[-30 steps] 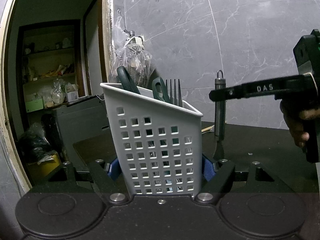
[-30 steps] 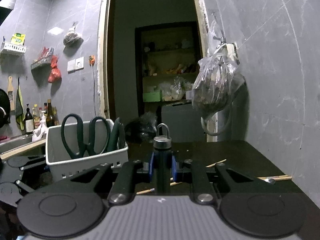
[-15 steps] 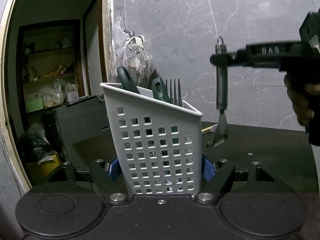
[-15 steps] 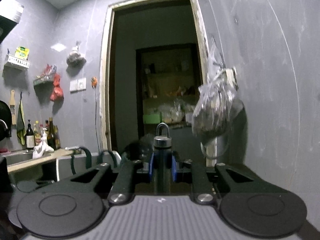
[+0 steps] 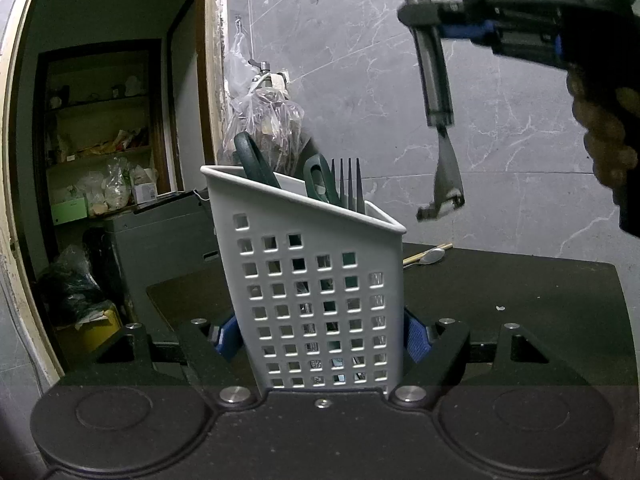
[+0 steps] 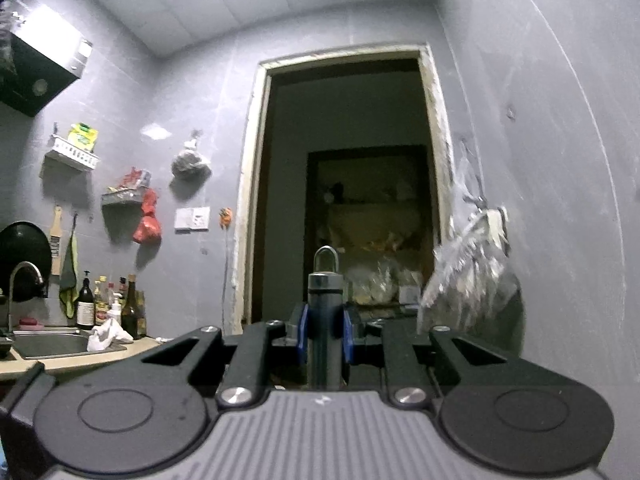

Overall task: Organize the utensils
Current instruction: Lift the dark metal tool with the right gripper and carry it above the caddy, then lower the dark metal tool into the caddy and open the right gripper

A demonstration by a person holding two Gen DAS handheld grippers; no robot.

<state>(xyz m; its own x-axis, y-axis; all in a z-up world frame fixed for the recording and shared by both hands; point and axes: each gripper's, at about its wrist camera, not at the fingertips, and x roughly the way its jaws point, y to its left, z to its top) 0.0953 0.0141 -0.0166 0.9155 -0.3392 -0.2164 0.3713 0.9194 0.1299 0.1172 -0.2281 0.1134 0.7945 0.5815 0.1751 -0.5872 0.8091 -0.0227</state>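
Scissors [image 5: 256,158] and fork [image 5: 346,184] already in the caddy [image 5: 312,292], my left jaws clamping it. Right gripper [image 5: 444,30] pinches the peeler [image 5: 436,92] up high; a spoon [image 5: 430,257] waits on the surface [image 5: 520,292].

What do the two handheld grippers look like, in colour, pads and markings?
Both are matte black with angular linkage arms, silver screws and blue pads. The left gripper has two round discs on its body. The right gripper adds a grey ribbed panel; from the side it shows raised lettering, too blurred to read.
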